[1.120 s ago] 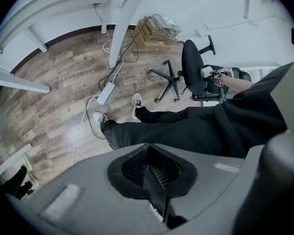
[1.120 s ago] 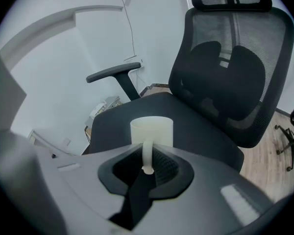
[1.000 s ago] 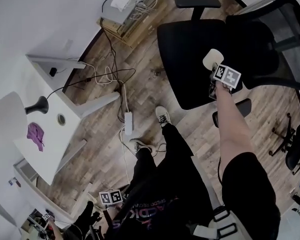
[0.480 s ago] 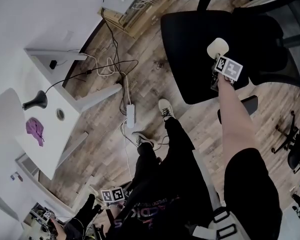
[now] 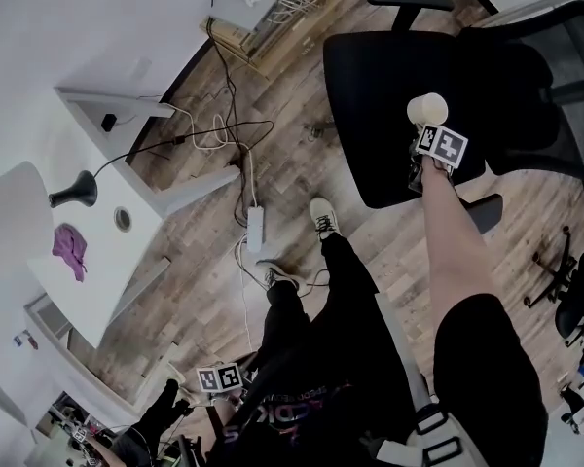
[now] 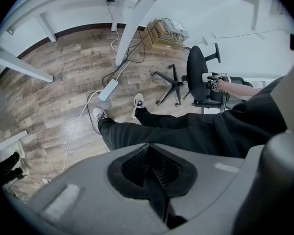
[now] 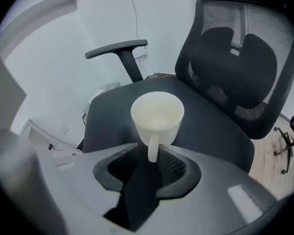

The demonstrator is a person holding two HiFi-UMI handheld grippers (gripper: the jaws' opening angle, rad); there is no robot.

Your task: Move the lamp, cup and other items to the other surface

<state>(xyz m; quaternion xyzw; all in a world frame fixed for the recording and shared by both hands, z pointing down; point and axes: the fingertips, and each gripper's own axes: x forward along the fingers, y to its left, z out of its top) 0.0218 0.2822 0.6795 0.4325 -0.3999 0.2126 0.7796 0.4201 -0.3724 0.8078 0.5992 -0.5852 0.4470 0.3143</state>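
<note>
A white cup [image 7: 157,116] stands upright on the black office chair seat [image 7: 210,126], seen also from the head view as the cup [image 5: 427,108] on the seat [image 5: 370,115]. My right gripper [image 7: 153,155] has its jaws either side of the cup's handle; they have just been opening, and a gap shows beside the handle. The black lamp [image 5: 75,191] and a purple cloth [image 5: 69,249] sit on the white table [image 5: 97,280] at the left. My left gripper [image 6: 149,163] hangs low by the person's legs, pads together, holding nothing.
Cables and a white power strip [image 5: 255,230] lie on the wood floor between the table and the chair. The chair's armrest [image 7: 116,48] and mesh back [image 7: 240,62] rise behind the cup. A second chair base [image 5: 574,290] stands at the right.
The right gripper has sunk a little with the cup, which now rests on the chair seat. The left gripper has stayed where it was.
</note>
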